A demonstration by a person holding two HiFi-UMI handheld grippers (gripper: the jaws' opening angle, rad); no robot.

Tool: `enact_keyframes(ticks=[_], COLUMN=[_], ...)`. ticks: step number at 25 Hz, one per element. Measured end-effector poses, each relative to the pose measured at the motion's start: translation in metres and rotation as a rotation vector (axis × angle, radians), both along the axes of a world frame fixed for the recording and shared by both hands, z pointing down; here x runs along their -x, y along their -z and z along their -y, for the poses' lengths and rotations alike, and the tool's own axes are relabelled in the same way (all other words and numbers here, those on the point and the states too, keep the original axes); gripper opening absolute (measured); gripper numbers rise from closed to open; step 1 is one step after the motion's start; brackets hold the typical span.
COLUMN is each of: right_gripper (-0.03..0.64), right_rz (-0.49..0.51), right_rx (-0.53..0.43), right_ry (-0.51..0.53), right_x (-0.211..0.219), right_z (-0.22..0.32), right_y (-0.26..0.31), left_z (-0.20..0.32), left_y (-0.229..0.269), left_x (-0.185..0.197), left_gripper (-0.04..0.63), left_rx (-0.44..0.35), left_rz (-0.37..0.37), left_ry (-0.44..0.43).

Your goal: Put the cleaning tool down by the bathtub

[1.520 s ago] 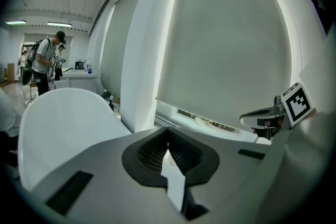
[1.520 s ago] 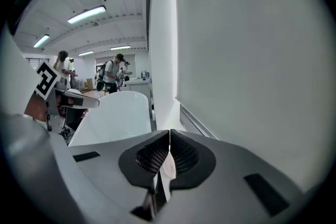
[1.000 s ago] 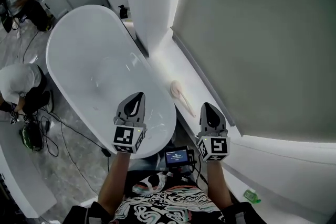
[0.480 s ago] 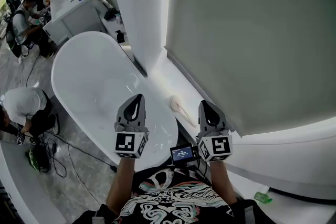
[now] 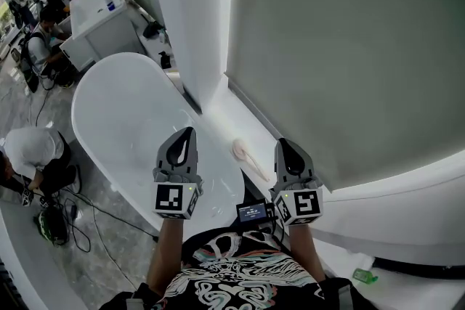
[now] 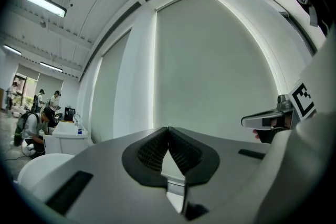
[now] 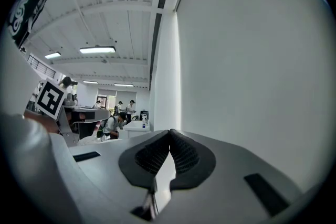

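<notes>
Though we hold both grippers up at the near end of the bathtub, neither carries anything. The left gripper hangs over the bathtub's near rim. In its own view the jaws meet at the tips, with only bare wall showing through the slit below. The right gripper hangs to the right of the bathtub, above the white ledge that runs along it, and its jaws are likewise pressed together on nothing.

The cleaning tool lies flat on that ledge, just beside the bathtub's right rim, between our two grippers and apart from both. We make out a pale pinkish head and a thin handle running toward the right gripper, but it is too small to tell what kind of tool it is or where the handle ends.

Left of the bathtub a person crouches, cut off by the picture's edge, beside dark cables on the floor. Beyond the bathtub's far end stands a white counter.
</notes>
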State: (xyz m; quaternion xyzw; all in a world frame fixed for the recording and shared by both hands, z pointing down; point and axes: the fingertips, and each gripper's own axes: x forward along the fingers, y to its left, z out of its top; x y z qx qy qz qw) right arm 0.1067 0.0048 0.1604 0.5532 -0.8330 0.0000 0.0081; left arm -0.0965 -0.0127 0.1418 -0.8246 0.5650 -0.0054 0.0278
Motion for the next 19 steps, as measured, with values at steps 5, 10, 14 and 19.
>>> enact_keyframes(ticks=[5, 10, 14, 19], right_gripper=[0.028, 0.028, 0.028, 0.028], right_rz=[0.004, 0.01, 0.016, 0.028], right_rx=[-0.008, -0.012, -0.016, 0.011], right_ry=[0.005, 0.008, 0.015, -0.014], right_x=[-0.006, 0.003, 0.0, 0.008], right_z=[0.003, 0.003, 0.006, 0.018], right_y=[0.0, 0.007, 0.002, 0.002], left_z=[0.003, 0.001, 0.004, 0.014], left_y=[0.005, 0.005, -0.001, -0.001], left_x=[-0.007, 0.004, 0.003, 0.015], left_gripper=[0.015, 0.015, 0.015, 0.015], left_rx=[-0.026, -0.006, -0.002, 0.006], left_rz=[-0.034, -0.001, 0.004, 0.001], left_ry=[0.004, 0.007, 0.016, 0.013])
